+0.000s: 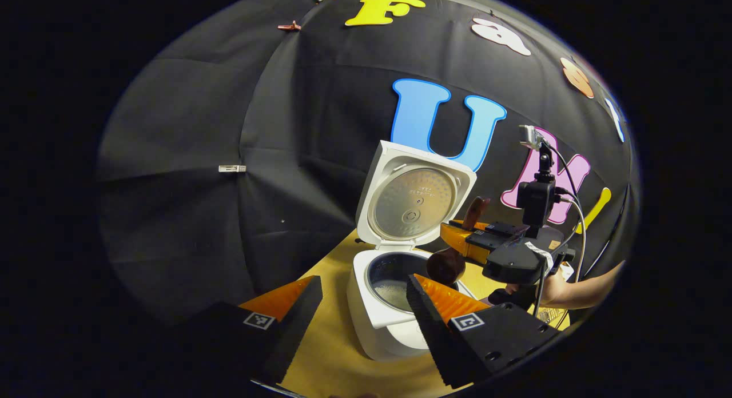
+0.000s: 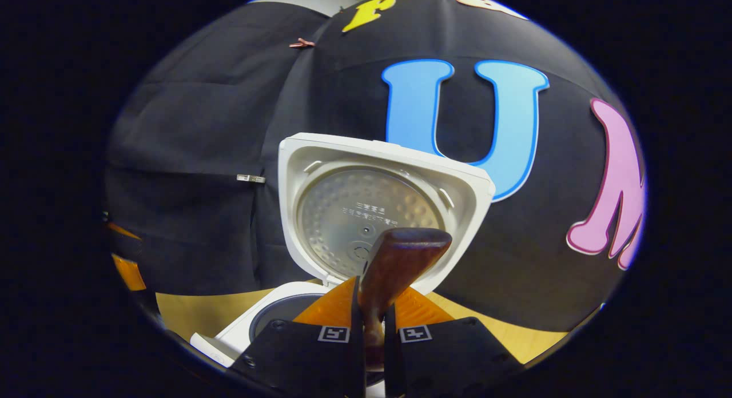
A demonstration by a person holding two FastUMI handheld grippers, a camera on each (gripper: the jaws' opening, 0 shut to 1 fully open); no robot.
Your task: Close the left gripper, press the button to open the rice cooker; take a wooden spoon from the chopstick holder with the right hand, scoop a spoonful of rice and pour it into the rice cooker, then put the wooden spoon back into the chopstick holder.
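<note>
The rice cooker [image 1: 380,306] stands on the wooden table [image 1: 331,341] with its lid [image 1: 414,195] swung up and back, the metal inner plate facing forward. Inside the open pot [image 1: 397,281] a pale patch lies on the bottom.

In the left gripper view the left tool [image 1: 366,298] hangs in front of the cooker with its 2 fingers spread apart, nothing between them. One finger [image 1: 297,312] sits to the left of the cooker body and the other overlaps its front right rim.

The right tool [image 1: 457,241], held by a hand [image 1: 552,289] coming in from the right, is above the right edge of the pot. It pinches the wooden spoon [image 1: 452,255] by the handle. In this view the spoon's long axis runs steeply, tilted a little: the handle end points up and slightly right toward the lid, and the rounded bowl [image 1: 446,265] points down over the pot's rim.

In the right gripper view the right tool [image 2: 372,329] has both fingers pressed against the spoon's [image 2: 394,266] handle, which rises between them and ends in a broad flat tip in front of the lid's [image 2: 377,209] inner plate. Below the fingers, part of the cooker's [image 2: 240,329] rim and dark opening shows.
</note>
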